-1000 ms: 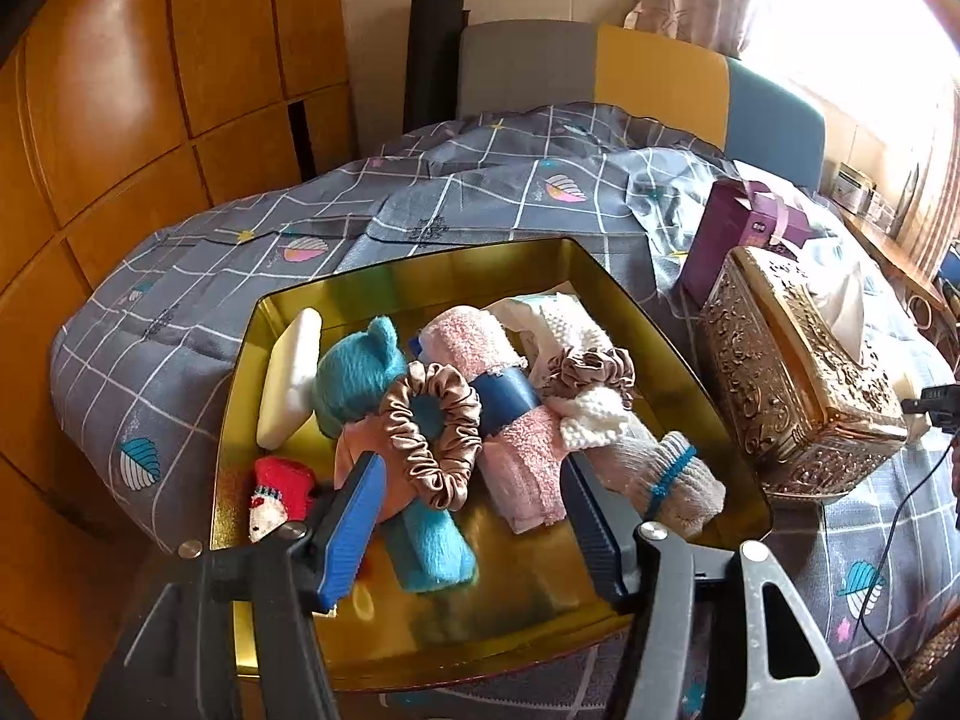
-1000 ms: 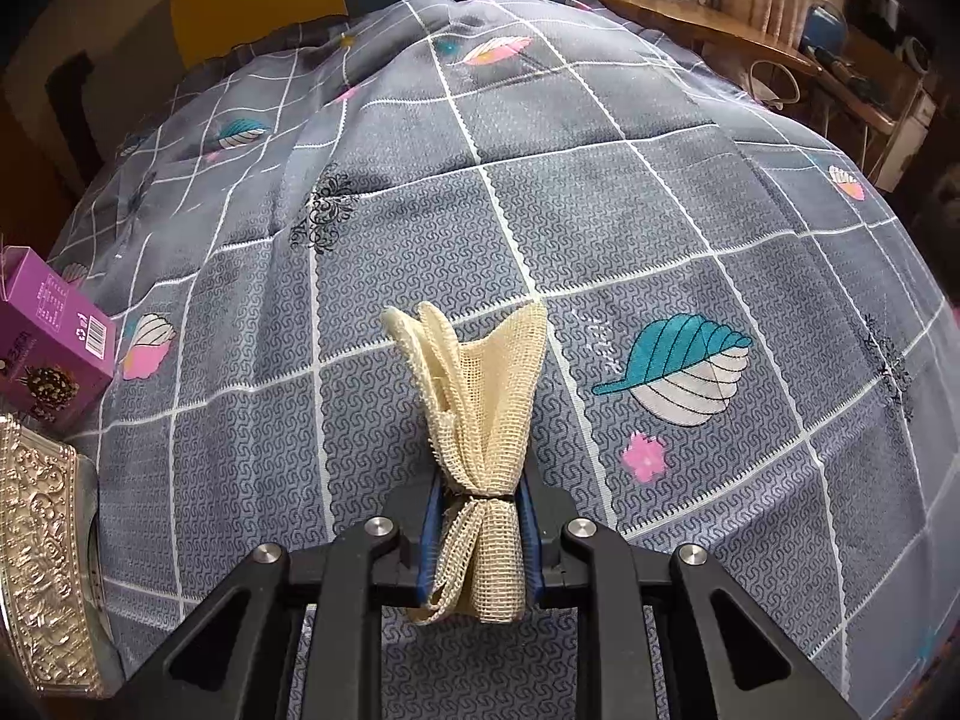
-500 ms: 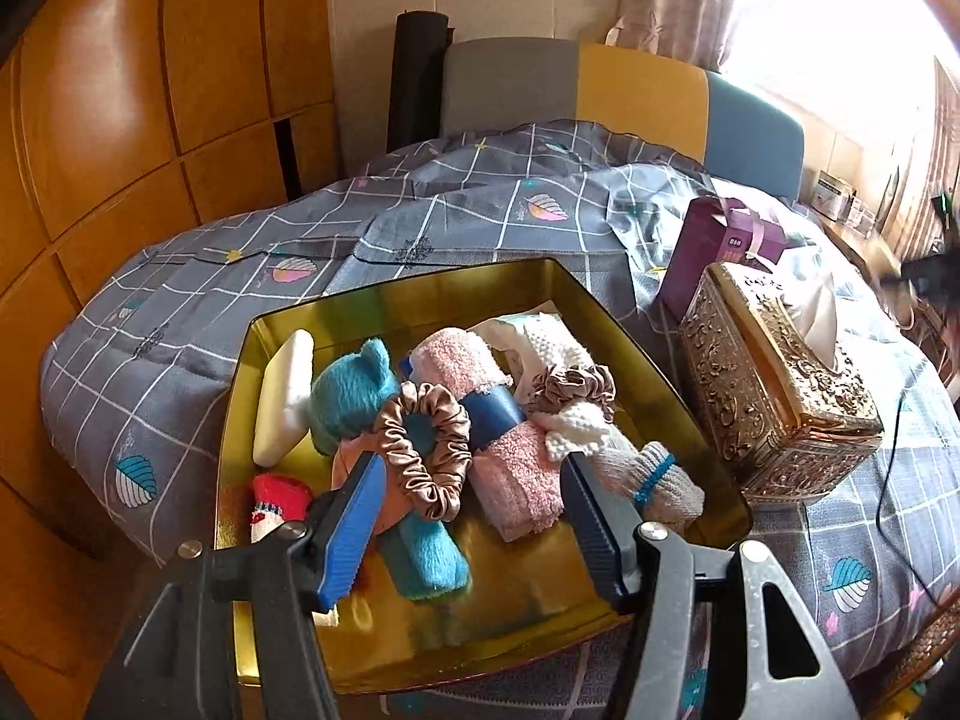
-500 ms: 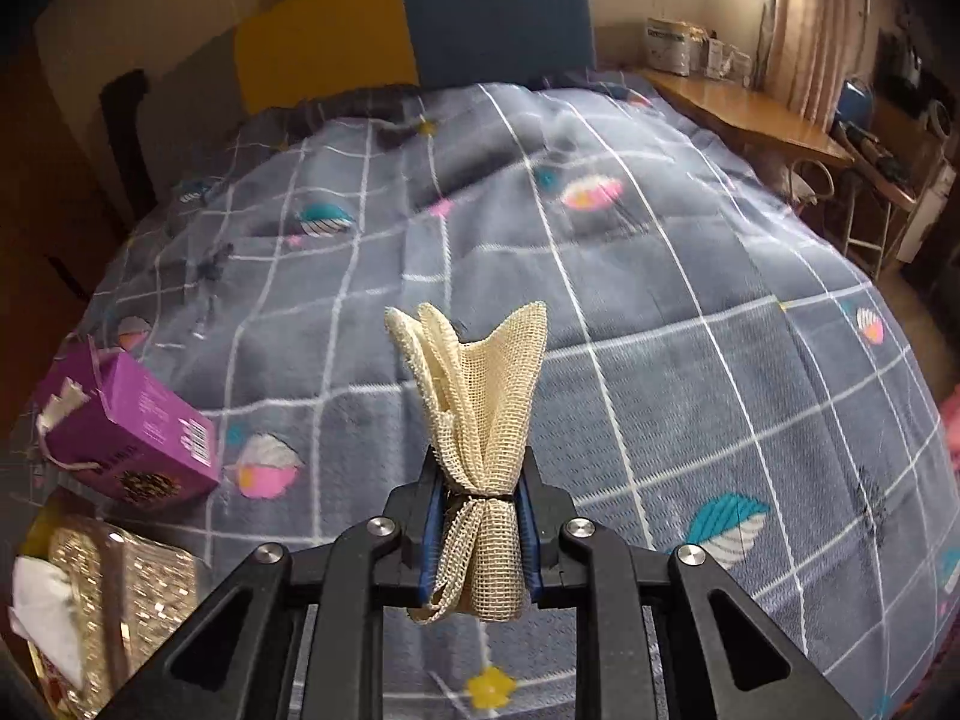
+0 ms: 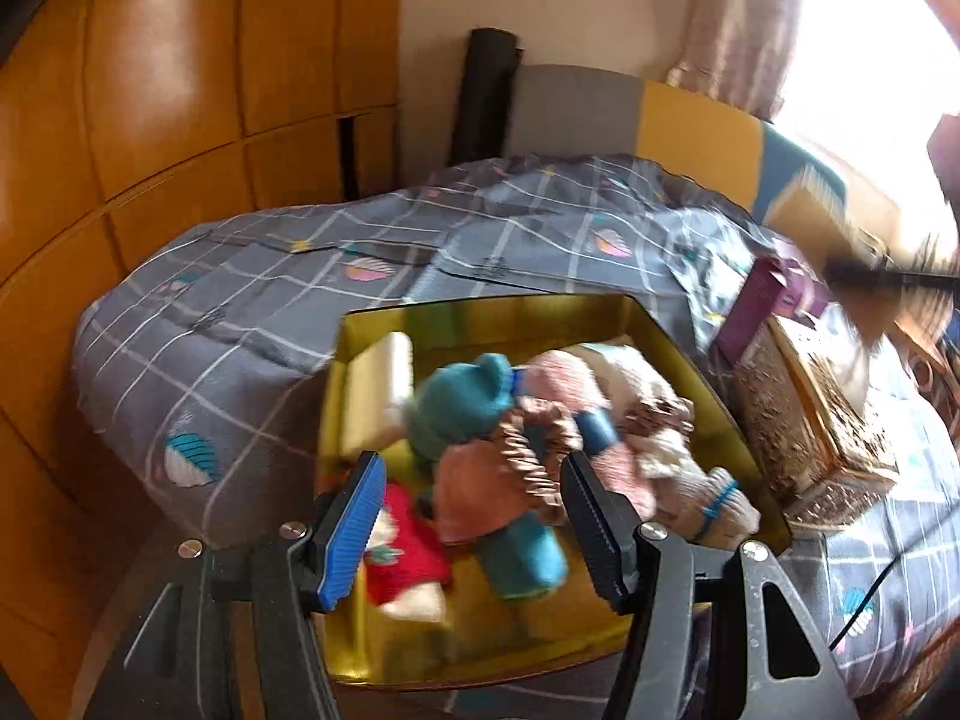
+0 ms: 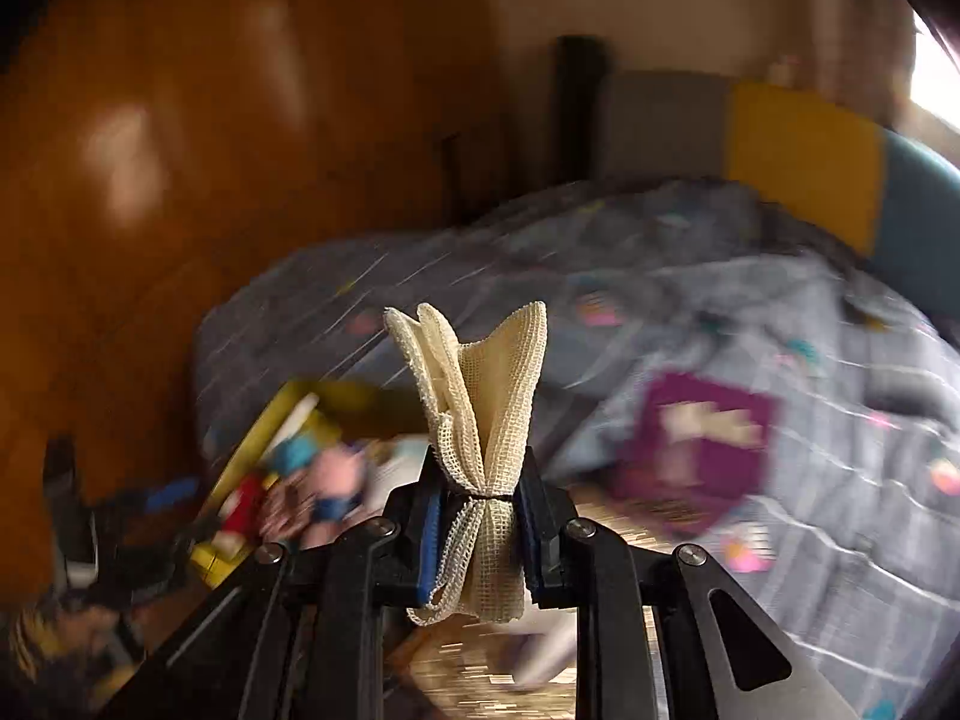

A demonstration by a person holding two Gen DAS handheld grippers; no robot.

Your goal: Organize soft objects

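Swinging round from open quilt, the right gripper [image 6: 477, 519] now faces the tray [image 6: 264, 420] at nine o'clock.
Its fingers pinch tight on the mesh cloth [image 6: 480, 408], raised over the bed; left gripper [image 5: 471, 531] hangs wide open and empty above the tray's [image 5: 480, 307] soft pile, box [image 5: 804, 414] at three o'clock.

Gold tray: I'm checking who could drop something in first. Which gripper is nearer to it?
Left. The left gripper hangs open right over the gold tray. The right gripper, shut on the mesh cloth, is off to the tray's side.
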